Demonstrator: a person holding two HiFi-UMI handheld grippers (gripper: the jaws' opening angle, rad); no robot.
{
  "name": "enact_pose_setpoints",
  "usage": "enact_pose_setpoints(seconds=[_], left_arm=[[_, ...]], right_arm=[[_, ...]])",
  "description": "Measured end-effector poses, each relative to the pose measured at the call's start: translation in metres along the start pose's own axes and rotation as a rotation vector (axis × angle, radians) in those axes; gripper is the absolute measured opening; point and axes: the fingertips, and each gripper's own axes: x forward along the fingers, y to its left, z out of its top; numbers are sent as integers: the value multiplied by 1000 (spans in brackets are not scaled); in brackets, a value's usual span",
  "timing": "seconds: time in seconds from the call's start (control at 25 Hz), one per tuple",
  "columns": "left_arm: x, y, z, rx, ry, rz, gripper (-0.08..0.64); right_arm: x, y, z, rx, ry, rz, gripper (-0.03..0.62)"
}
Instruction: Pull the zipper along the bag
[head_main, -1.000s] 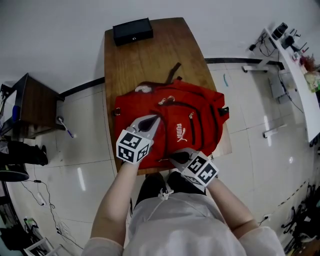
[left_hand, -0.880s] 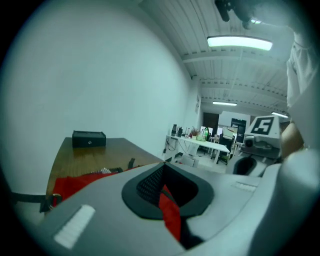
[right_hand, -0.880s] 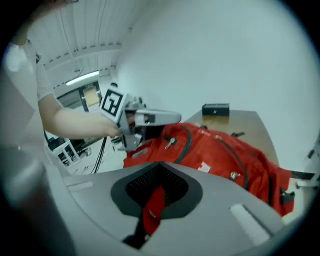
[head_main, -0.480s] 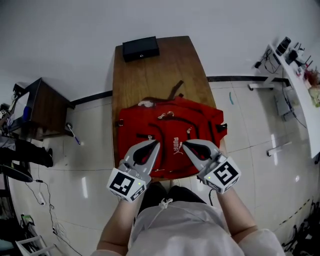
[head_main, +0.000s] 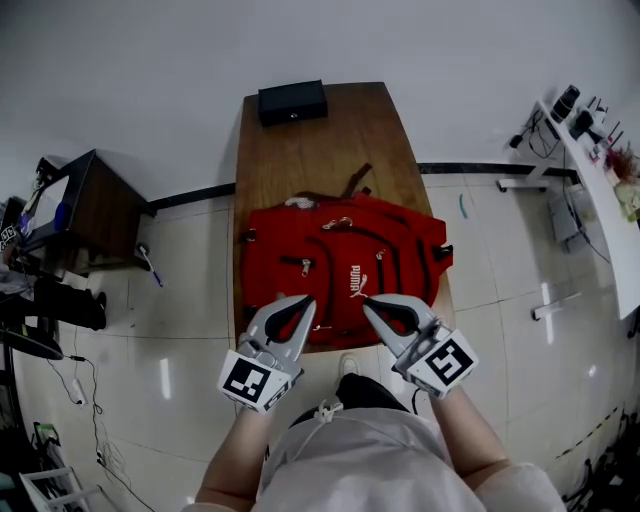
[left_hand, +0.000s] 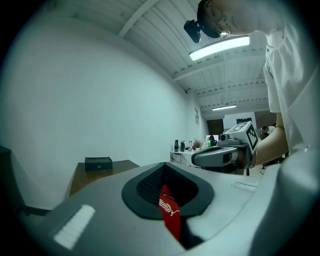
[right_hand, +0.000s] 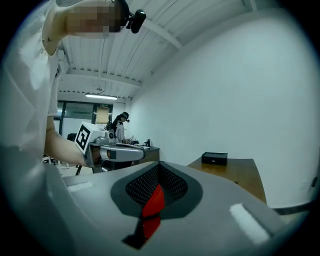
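Nearest the person, the left gripper (head_main: 302, 303) and the right gripper (head_main: 373, 304) hover side by side, each with its jaws pressed together on nothing. Just past their tips, the red backpack (head_main: 340, 290) lies flat on the table (head_main: 320, 140). A zipper pull (head_main: 305, 265) sits straight ahead of the left gripper, probably the handier reach. Farthest off sits a black box (head_main: 292, 102).

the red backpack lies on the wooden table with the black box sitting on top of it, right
Not quite. The black box isn't on the red backpack; it sits on the wooden table at its far end, apart from the backpack. The head view shows it.
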Motion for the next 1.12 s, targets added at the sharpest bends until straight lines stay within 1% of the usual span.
enact_pose_setpoints(seconds=[0.08,0.16,0.36,0.56,0.64,0.8,0.88,0.96,1.04,1.12], left_arm=[[-18,-6,0,6,-9,24,6],[-39,-18,1,7,-19,27,6],[-99,-54,-1,27,-17,0,6],[-144,-90,2,25,-38,-32,6],[-157,-101,2,25,-47,-30,6],[-175,-118,4,43,-64,8,6],[-179,-127,9,57,-74,10,6],[-179,-137,15,60,-86,7,6],[-179,-147,20,58,-91,4,6],[-178,-156,22,53,-92,10,6]], right_arm=[[-4,20,6,-15,-17,1,8],[-10,44,10,-25,-28,-7,8],[-31,112,10,-35,-36,-39,8],[-51,162,12,-68,-35,-60,8],[-58,179,13,-80,-38,-60,8],[-76,198,17,-114,-37,-82,8],[-86,197,15,-124,-20,-132,8],[-95,197,14,-119,-27,-169,8],[-103,198,15,-118,-34,-171,8],[-111,200,19,-124,-35,-153,8]])
